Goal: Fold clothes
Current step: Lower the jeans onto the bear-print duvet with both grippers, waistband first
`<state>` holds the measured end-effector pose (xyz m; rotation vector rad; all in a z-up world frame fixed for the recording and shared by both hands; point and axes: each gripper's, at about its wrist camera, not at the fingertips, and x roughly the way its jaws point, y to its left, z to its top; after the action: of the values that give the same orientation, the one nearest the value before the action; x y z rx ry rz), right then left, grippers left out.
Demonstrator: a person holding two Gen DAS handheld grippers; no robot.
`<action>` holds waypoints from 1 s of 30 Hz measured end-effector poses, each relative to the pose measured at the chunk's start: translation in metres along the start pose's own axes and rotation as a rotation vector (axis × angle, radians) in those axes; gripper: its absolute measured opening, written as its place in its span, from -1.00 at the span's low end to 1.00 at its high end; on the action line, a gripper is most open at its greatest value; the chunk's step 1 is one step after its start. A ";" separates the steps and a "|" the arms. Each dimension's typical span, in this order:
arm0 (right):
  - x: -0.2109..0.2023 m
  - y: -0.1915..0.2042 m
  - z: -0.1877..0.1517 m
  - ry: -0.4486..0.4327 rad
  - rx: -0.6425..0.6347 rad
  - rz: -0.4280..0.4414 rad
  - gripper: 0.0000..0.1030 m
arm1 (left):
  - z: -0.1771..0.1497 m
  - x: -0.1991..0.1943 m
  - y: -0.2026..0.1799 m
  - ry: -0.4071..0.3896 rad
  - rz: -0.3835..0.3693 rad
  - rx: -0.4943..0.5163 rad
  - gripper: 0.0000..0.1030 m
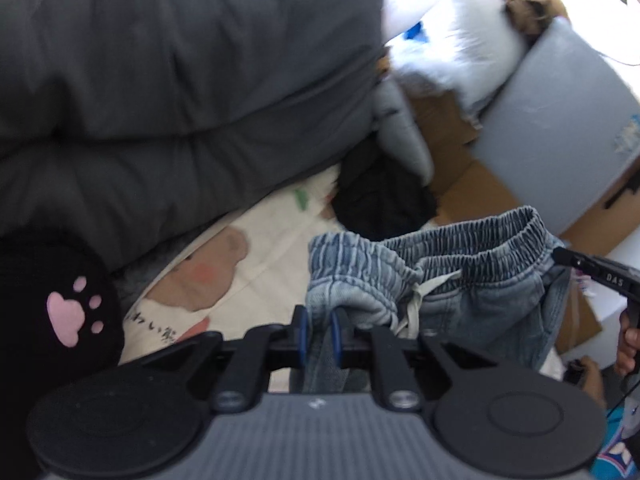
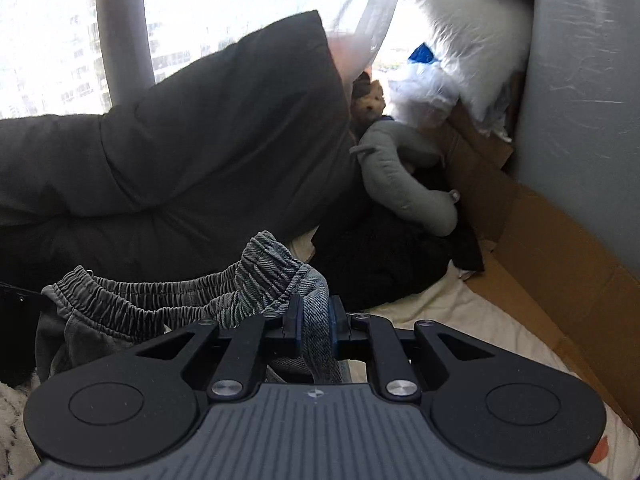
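Observation:
A pair of blue denim shorts [image 1: 460,276] with an elastic waistband and a pale drawstring hangs in the air between both grippers. My left gripper [image 1: 319,330] is shut on one end of the waistband. At the far right of the left wrist view, the tip of the other gripper [image 1: 592,270] holds the opposite end. In the right wrist view the shorts [image 2: 192,296] stretch off to the left, and my right gripper [image 2: 315,320] is shut on the waistband fold. The legs hang out of sight below both grippers.
A big dark grey cushion [image 1: 160,92] lies behind. Below is a cream sheet with bear prints [image 1: 240,264]. A black garment [image 2: 384,256], a grey plush toy [image 2: 404,176], a white pillow [image 2: 472,40] and cardboard [image 2: 560,264] fill the right side. A black paw-print cushion [image 1: 60,308] sits left.

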<state>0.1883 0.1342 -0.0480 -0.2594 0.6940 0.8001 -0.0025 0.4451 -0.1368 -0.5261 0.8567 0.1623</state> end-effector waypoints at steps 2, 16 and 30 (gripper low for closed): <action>0.038 -0.002 0.003 0.026 -0.023 0.024 -0.77 | -0.002 0.025 0.016 0.016 0.021 -0.023 -0.76; 0.251 -0.028 -0.028 0.247 -0.073 0.077 -0.77 | -0.019 0.168 0.100 0.207 0.100 -0.060 -0.75; 0.289 -0.077 -0.049 0.349 0.052 0.091 -0.41 | -0.012 0.158 0.110 0.324 0.080 -0.018 -0.68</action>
<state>0.3641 0.2235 -0.2785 -0.3262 1.0591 0.8312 0.0547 0.5222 -0.3036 -0.5431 1.1942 0.1601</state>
